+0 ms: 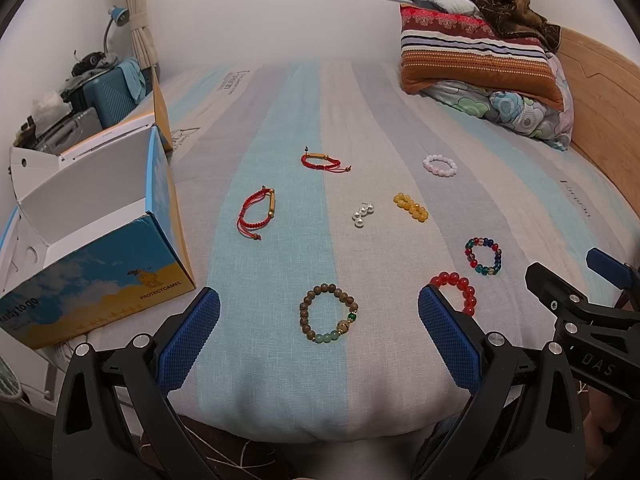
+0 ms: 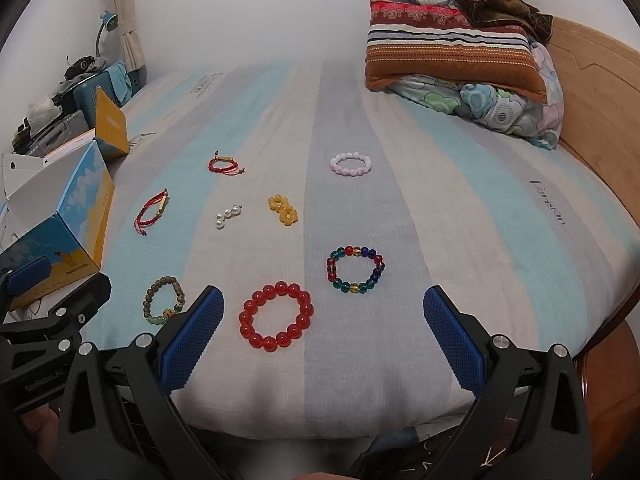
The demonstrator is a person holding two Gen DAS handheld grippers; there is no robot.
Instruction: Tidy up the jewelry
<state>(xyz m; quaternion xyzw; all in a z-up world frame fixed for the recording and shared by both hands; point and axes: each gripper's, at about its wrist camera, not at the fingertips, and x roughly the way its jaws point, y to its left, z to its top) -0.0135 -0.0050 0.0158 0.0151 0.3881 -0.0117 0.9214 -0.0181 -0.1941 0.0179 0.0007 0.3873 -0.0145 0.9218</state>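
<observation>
Over a striped bed (image 1: 280, 128), the left tool (image 1: 319, 322) and right tool (image 2: 323, 322) hover side by side, jaws spread wide and empty. An open box (image 1: 100, 264) marked "PROTECTCAMEL" stands left of both. A wooden bead bracelet (image 1: 328, 314) lies between the left tool's fingers, a red bead bracelet (image 2: 276, 321) between the right's.

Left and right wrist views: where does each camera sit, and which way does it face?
Left wrist: on the left gripper, looking up the bed over the brown bead bracelet; own open fingers plus the right gripper show.
Right wrist: on the right gripper, facing the same way over the red bead bracelet; own open fingers, the other gripper at left.
Shared: all bracelets, open box, pillows.
</observation>
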